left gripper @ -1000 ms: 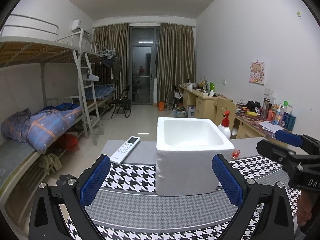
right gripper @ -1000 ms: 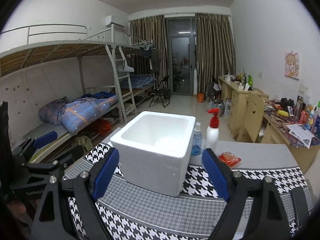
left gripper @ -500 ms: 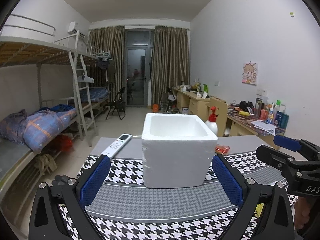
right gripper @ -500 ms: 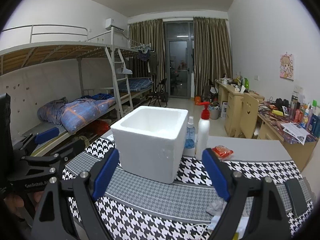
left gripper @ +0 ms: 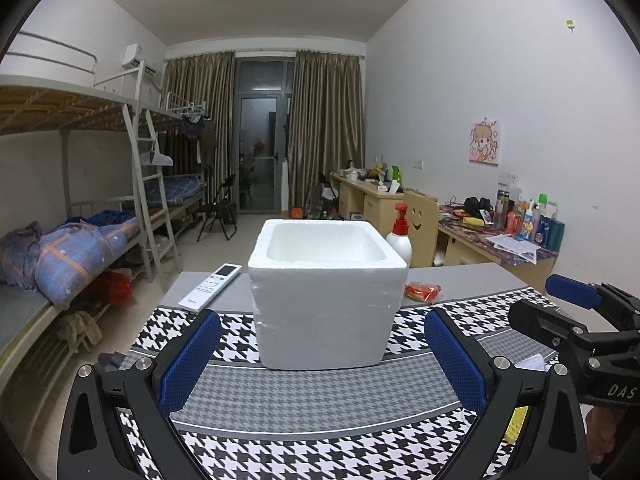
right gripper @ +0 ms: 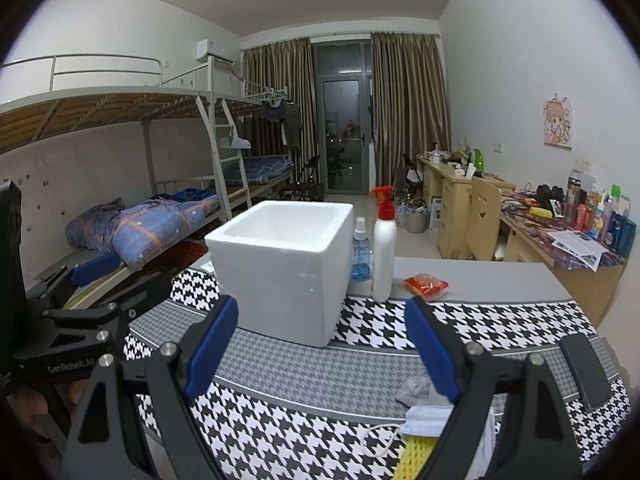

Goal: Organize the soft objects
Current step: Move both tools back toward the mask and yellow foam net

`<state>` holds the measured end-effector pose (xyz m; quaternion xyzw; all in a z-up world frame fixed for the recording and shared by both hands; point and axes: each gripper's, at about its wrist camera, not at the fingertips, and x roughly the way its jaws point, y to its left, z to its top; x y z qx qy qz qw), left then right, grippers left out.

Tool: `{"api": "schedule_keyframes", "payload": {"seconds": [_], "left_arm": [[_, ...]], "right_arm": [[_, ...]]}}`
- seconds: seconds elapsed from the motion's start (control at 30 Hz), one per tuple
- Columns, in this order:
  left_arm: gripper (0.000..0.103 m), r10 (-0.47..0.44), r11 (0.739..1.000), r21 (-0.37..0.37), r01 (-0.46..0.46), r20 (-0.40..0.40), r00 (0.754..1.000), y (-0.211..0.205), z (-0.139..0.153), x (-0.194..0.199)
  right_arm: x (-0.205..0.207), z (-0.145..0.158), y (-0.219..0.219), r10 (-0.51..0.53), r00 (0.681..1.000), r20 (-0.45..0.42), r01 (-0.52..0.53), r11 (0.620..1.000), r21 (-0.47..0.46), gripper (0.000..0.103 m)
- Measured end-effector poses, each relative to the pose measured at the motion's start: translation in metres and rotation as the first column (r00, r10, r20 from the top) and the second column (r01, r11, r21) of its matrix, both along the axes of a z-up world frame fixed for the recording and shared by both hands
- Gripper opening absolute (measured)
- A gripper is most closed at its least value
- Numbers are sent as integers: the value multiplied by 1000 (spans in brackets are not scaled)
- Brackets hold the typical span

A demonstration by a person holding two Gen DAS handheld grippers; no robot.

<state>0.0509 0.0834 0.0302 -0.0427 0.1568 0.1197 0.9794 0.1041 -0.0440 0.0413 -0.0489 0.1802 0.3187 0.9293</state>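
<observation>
The white foam box (right gripper: 280,268) is my biggest piece, standing at centre frame in both views on the houndstooth cloth (right gripper: 480,320). I judge it very light and stiff but crumbly: a hard pinch would dent the wall, and a nudge would slide it. If it must move, I would take it by the rim, gently. It looks empty as far as I can see in, so I take it as the bin for the soft things.

Those lie in the lower right of the right wrist view. A crumpled grey cloth (right gripper: 418,391) sits just inside my right claw's right-hand finger; limp and weightless by my guess, best pinched at the bunched middle. Below it a pale face mask (right gripper: 426,420) with a thin ear loop lies partly under that finger; flat and floppy, so I would catch a folded edge, not the loop. A yellow mesh piece (right gripper: 416,456) at the bottom edge is half hidden; I cannot tell what it is.

My right claw (right gripper: 320,348) gapes wide with nothing between the pads. My left claw (left gripper: 320,360) is likewise spread wide and empty, framing the box in the lower half of its view.
</observation>
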Motion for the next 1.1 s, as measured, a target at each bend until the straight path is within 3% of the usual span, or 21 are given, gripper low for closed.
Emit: {"api": "schedule_keyframes", "payload": {"seconds": [0.17,0.4,0.67,1.1], "left_arm": [[102,-41,999,0,41,7,999,-7,-1,3],[102,-108,994,28,108,-2,994,-11,2,2],[102,-160,987,-21,160,-23,987,-21,-11,1],[102,-230,973,-25,228,-60,971,-48,-22,16]], "right_arm": [[0,-1,-3,2,1000,8,-2,1000,-11,88],[-11,-3,-12,-83,996,14,83,996,16,88],[-14,-15,-27,-162,987,-16,162,987,1,88],[-8,-26,-65,-230,972,-51,231,973,16,88]]}}
